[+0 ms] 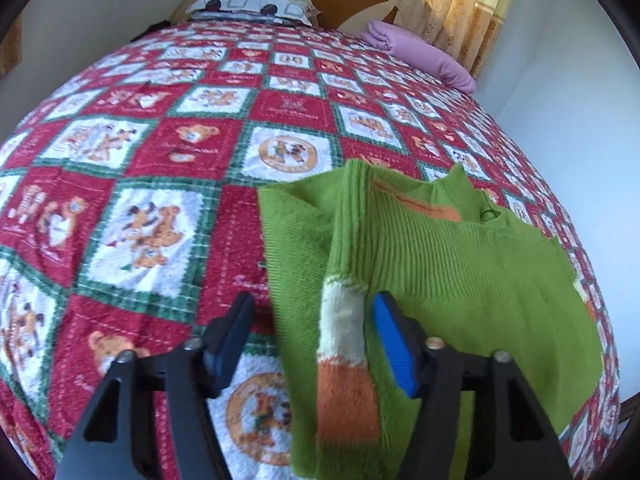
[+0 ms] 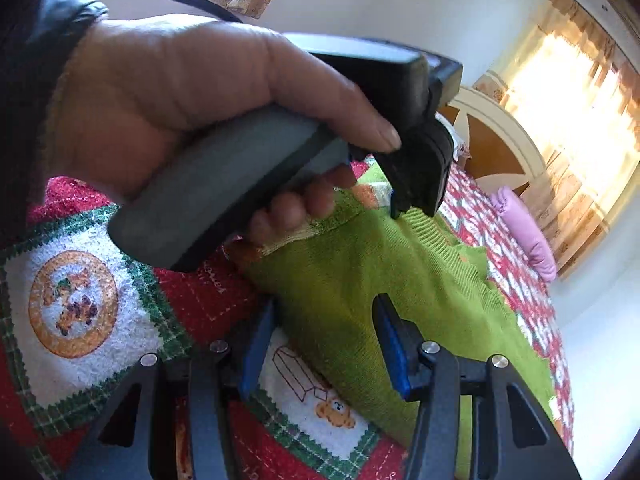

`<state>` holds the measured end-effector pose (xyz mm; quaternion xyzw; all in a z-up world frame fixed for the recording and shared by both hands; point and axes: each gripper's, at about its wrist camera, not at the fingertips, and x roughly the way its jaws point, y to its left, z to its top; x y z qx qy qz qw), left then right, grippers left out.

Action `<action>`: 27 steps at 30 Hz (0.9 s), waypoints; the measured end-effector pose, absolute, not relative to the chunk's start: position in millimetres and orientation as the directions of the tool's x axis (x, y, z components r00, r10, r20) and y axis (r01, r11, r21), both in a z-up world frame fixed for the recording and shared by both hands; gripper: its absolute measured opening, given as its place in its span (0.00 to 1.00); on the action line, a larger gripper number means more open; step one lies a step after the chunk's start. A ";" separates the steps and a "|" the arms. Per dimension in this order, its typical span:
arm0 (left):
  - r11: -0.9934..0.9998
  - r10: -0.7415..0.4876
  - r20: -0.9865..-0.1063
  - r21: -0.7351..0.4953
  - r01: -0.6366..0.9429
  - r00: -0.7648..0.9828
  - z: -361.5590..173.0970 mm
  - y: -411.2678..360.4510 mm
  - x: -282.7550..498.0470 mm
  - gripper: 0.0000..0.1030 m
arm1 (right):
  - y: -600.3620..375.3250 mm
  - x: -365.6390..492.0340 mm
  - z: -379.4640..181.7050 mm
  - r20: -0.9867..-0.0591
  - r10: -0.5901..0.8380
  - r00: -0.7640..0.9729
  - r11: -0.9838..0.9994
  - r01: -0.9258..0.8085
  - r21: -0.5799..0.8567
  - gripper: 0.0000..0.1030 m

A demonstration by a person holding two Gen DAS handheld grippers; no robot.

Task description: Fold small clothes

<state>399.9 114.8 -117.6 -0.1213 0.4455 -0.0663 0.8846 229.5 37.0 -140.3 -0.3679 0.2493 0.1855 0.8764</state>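
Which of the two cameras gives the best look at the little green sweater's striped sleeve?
The left wrist view: the sleeve, with white and orange bands, lies between the open left gripper fingers. In the right wrist view, the hand hides most of the sleeve's bands.

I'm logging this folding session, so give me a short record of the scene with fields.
surface: bed with a red, green and white cartoon quilt
garment: green knit sweater, sleeve with white and orange cuff folded across it
left gripper: open, fingers either side of the cuff
right gripper: open, over the sweater's edge
also on bed: purple folded cloth, patterned pillow
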 end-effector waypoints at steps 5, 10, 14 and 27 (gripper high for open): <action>0.945 -0.276 -0.766 -0.328 0.017 0.581 -121.0 118.0 406.0 0.43 | 44.4 230.1 -139.5 -0.573 0.144 0.807 0.642 -0.517 -0.566 0.39; 0.909 -0.364 -0.743 -0.416 0.038 0.561 -122.8 126.6 410.9 0.20 | 50.3 227.1 -141.3 -0.595 0.149 0.790 0.622 -0.543 -0.564 0.14; 0.914 -0.358 -0.746 -0.404 0.045 0.562 -118.0 122.7 409.0 0.17 | 38.4 229.8 -132.6 -0.605 0.175 0.777 0.652 -0.551 -0.520 0.11; 0.860 -0.434 -0.681 -0.507 0.047 0.589 -91.0 129.6 402.2 0.16 | -2.2 234.5 -101.6 -0.630 0.272 0.727 0.773 -0.555 -0.307 0.10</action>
